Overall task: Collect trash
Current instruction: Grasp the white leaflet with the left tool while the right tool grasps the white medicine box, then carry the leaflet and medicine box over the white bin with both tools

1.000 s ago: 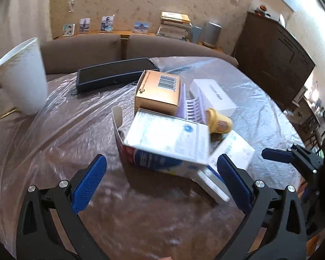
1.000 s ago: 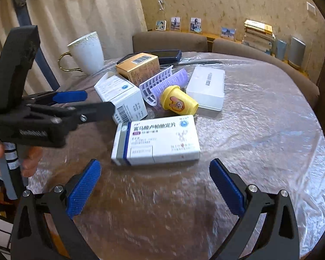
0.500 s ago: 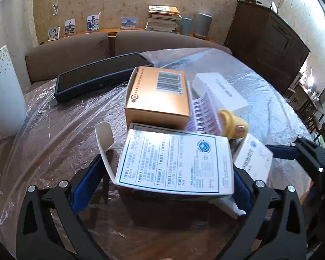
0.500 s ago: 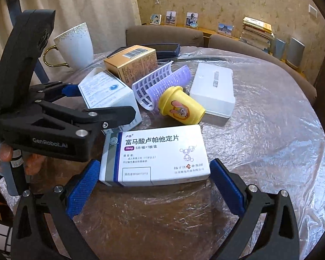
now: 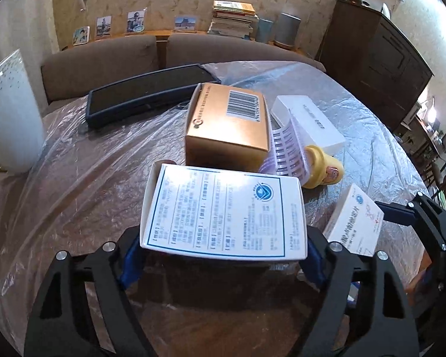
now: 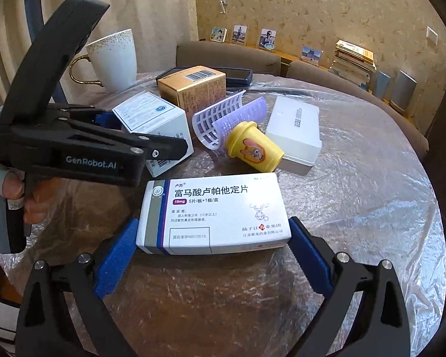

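Note:
My left gripper [image 5: 223, 255] is shut on a white carton with a blue-framed label [image 5: 226, 211], its blue pads pressed to both ends; it also shows in the right wrist view [image 6: 151, 116]. My right gripper [image 6: 214, 247] is shut on a white medicine box with Chinese print [image 6: 214, 211], seen at the right in the left wrist view [image 5: 356, 220]. Behind lie a gold box [image 5: 229, 125], a purple label sheet [image 6: 223, 116], a yellow cup on its side [image 6: 252, 148] and a white case [image 6: 297, 128].
The round table [image 6: 371, 208] is covered in clear plastic film. A black tablet [image 5: 145, 92] lies at the far side, a white mug [image 6: 113, 59] at the left. Brown chairs [image 5: 104, 59] stand behind the table, a dark cabinet [image 5: 377, 56] at the right.
Both grippers moved forward onto their boxes and closed: the left one on the blue-framed carton, the right one on the medicine box.

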Demonstrator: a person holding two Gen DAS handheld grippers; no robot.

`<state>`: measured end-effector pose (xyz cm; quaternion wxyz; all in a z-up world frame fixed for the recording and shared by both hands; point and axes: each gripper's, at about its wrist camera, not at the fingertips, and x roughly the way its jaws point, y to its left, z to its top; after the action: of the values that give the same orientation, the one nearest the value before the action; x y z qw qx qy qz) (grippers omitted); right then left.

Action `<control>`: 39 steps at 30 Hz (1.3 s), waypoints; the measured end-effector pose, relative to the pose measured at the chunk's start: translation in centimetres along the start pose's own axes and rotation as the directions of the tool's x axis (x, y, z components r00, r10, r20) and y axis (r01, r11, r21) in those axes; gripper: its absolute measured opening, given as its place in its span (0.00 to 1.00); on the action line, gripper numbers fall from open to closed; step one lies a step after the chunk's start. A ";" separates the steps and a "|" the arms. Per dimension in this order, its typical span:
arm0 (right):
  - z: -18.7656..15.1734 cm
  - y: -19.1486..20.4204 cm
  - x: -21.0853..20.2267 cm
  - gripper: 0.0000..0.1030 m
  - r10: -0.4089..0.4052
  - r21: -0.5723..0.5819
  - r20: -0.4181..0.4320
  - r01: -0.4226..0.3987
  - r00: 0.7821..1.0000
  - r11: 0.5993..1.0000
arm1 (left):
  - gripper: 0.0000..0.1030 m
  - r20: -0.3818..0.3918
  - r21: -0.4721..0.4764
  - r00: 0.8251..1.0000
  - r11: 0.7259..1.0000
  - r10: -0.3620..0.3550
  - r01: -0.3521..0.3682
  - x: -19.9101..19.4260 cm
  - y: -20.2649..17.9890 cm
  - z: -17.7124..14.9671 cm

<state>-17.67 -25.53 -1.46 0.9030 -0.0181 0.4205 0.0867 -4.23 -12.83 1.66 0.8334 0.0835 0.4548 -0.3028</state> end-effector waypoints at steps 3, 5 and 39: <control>-0.1 -0.4 -0.4 0.93 0.018 0.024 0.003 -0.018 1.000 1.000 | 0.80 0.005 -0.009 1.000 1.000 0.012 -0.012 -0.5 0.0 -0.4; -0.2 -0.7 -0.5 0.93 0.033 0.044 0.003 -0.033 0.999 0.998 | 0.80 0.010 -0.004 1.000 1.000 0.020 -0.020 -0.8 -0.1 -0.7; -3.8 -3.7 -5.4 0.93 0.074 0.110 0.060 -0.080 0.995 0.991 | 0.80 0.097 -0.186 0.981 0.971 0.169 -0.149 -7.8 -4.1 -9.8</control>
<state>-23.32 -30.30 0.11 0.9100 0.0513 0.3995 0.0983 -16.71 -8.76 2.92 0.8832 0.0280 0.4244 -0.1974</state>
